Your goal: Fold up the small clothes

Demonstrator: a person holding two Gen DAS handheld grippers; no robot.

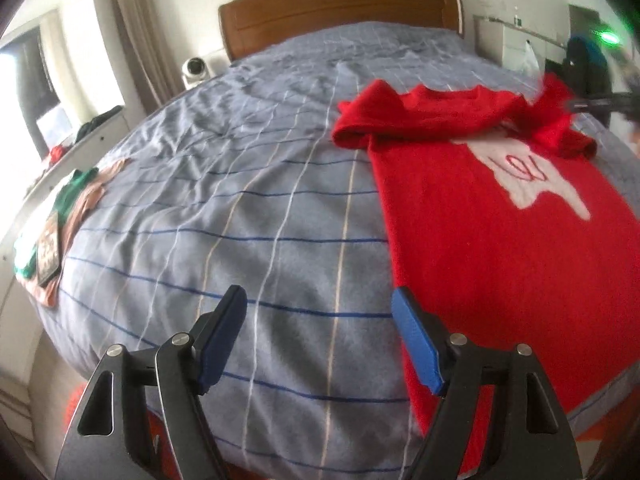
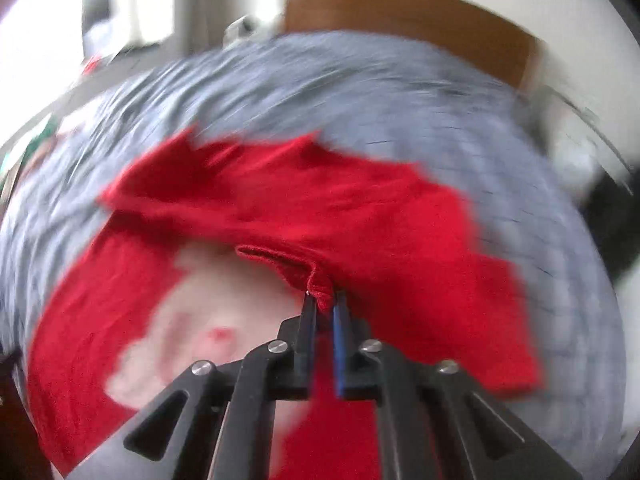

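Note:
A red sweater (image 1: 500,248) with a white motif lies on the grey checked bedspread (image 1: 240,208), on its right side, with its upper part folded over. My left gripper (image 1: 320,308) is open and empty, above the bedspread just left of the sweater's lower edge. My right gripper (image 2: 324,300) is shut on a cuff or edge of the red sweater (image 2: 312,216) and holds it lifted over the white motif; that view is blurred by motion. The right gripper shows as a dark blurred shape at the far right of the left wrist view (image 1: 600,102).
A wooden headboard (image 1: 340,4) stands at the far end. Folded clothes, green and tan (image 1: 68,208), lie at the bed's left edge. A small white camera (image 1: 196,70) sits beside the headboard. A white cabinet (image 1: 516,40) and dark items stand at the right.

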